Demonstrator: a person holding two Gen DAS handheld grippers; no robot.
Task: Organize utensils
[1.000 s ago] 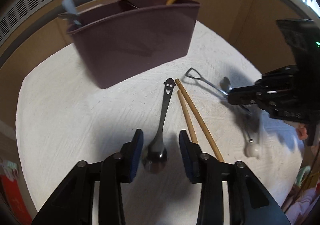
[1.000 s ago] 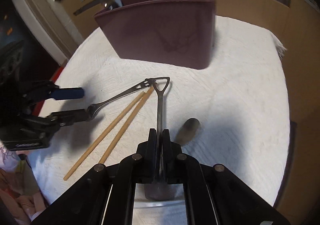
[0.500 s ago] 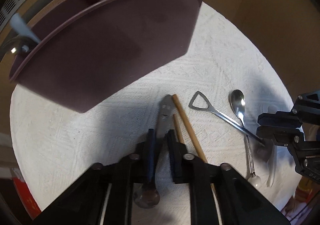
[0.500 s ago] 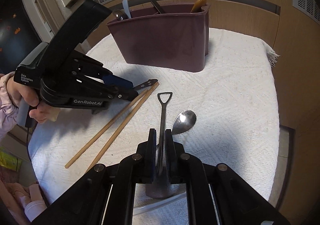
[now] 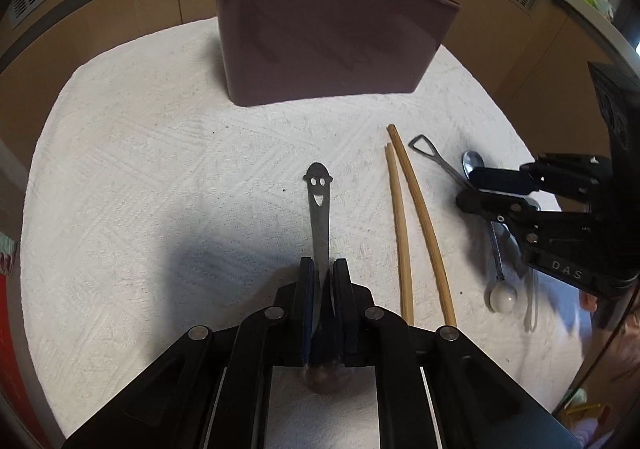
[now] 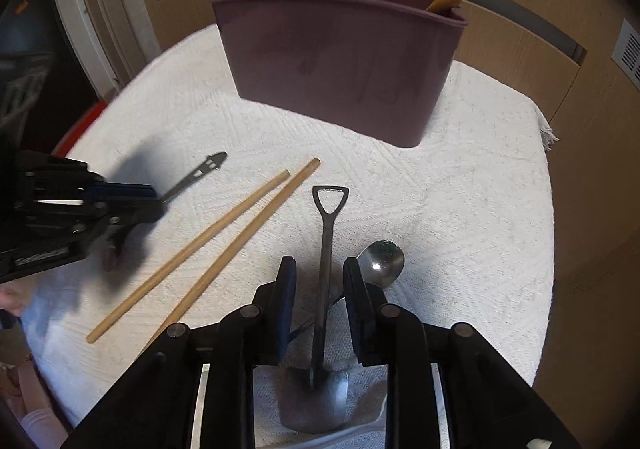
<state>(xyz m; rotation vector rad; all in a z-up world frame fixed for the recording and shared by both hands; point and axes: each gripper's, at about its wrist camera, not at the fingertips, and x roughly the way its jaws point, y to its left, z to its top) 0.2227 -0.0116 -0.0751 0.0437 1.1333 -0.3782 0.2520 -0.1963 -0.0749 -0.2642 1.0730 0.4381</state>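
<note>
**A:** White woven cloth covers the worktop (image 5: 132,177), right? What is the biggest thing standing on it?

**B:** The maroon plastic utensil holder (image 5: 328,37), upright at the far side. A few handles poke out of its top: a pale one and a metal one at its left end, a dark one near the middle, a wooden one at its right end.

**A:** And the grippers?

**B:** The left gripper (image 5: 323,281) has its jaws pressed together on the handle of the smiley-face spoon (image 5: 319,205). The handle points toward the holder, the cut-out face at its far tip; the bowl sits back under the gripper body. In the right wrist view that spoon looks raised off the cloth, though I cannot be sure. The right gripper (image 6: 320,281) has its jaws apart, one on each side of the shovel-shaped spoon (image 6: 326,249), touching neither side of the handle as far as I can tell. That spoon lies on the cloth, its triangular loop end toward the holder.

**A:** What lies between the two?

**B:** A pair of wooden chopsticks (image 6: 208,245), side by side on the cloth, near the shovel-shaped spoon and apart from both grippers.

**A:** Anything smaller?

**B:** A round metal spoon (image 6: 380,261), bowl up, just beside the right gripper's right finger; its handle runs back beneath the gripper. In the left wrist view a small white ball-shaped end (image 5: 501,298) shows there, near the right gripper.
</note>
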